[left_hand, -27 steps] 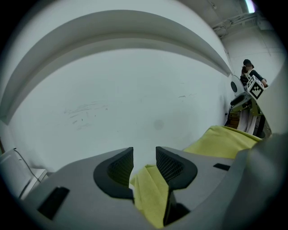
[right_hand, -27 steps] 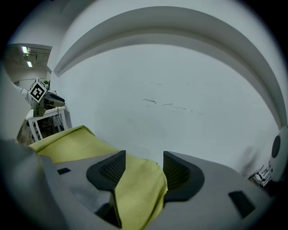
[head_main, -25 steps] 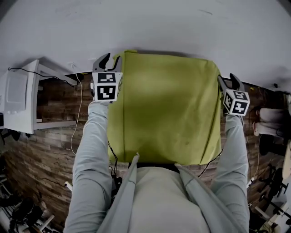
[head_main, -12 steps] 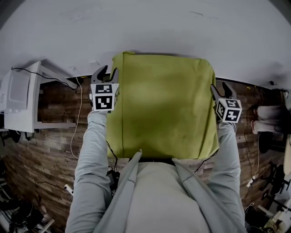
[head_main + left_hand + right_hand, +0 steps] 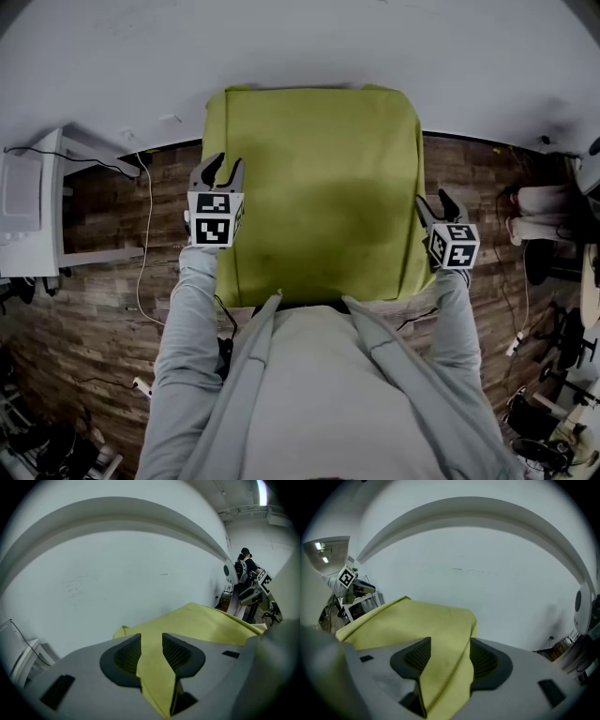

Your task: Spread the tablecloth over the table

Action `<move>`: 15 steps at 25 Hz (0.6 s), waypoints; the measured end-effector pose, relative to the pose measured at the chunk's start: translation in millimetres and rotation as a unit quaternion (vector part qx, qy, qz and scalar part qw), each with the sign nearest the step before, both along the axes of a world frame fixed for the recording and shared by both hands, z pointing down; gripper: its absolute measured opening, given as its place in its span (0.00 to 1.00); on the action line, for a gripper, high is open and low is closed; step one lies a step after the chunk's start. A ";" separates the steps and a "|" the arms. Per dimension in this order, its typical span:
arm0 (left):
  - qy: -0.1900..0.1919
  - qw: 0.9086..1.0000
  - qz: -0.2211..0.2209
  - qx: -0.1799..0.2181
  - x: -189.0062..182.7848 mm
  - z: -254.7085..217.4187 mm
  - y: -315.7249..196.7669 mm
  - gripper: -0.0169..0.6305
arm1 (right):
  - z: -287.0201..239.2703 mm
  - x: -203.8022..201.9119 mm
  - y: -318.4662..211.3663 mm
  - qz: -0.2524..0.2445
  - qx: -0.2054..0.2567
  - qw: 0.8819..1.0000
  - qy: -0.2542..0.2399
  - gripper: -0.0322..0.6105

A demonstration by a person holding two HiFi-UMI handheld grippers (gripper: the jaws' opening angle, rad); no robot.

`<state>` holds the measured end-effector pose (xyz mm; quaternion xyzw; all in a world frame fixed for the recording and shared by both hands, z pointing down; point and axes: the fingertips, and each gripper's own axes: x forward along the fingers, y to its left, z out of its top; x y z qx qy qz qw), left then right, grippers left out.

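- Left tool [image 5: 228, 164] is clamped on the left side edge of the tablecloth [image 5: 319, 187]. In the left gripper view a band of yellow-green fabric runs up between the ribbed dark pads [image 5: 127, 654], which are pressed onto it.
- Right tool [image 5: 434, 200] is likewise closed on the right side edge. In its own view a thicker fold of cloth fills the gap between the jaws.
- The tablecloth hangs as a taut sheet between the two tools. Its near end is at my torso and its far end reaches out over the near part of the white table [image 5: 300, 47].
- Progress, as I judge it: early. The cloth is lifted and held wide, but only its far strip is over the table, and the rest is above the wooden plank floor [image 5: 112, 281].
- Nearly all of the tabletop is bare.
- I cannot tell whether the far edge rests on the surface or floats just above it.
- Left to do: carry the sheet forward, lower it flat, let go and smooth it.
- Cloth: matte, soft woven look, rectangular with rounded far corners. It sags faintly in the middle with shallow creases, and it may be doubled over, which I cannot confirm.
- Table: smooth, pale and featureless, with a curved near rim.
- Tool bodies are grey moulded plastic, and each carries a marker cube.
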<state>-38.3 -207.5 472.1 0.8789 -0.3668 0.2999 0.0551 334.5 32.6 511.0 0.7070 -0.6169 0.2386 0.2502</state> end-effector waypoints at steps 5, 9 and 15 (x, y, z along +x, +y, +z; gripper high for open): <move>0.019 0.999 0.031 -0.028 26.0 14.1 39.2 0.25 | 34.2 -14.0 56.8 0.030 -0.039 0.998 -0.029 0.43; 0.037 0.996 0.053 -0.058 44.2 25.2 67.7 0.19 | 57.5 -26.8 95.0 0.055 -0.062 0.995 -0.049 0.43; 0.067 0.991 0.074 -0.084 64.6 24.4 98.5 0.10 | 85.5 -36.2 141.9 0.086 -0.099 0.989 -0.066 0.43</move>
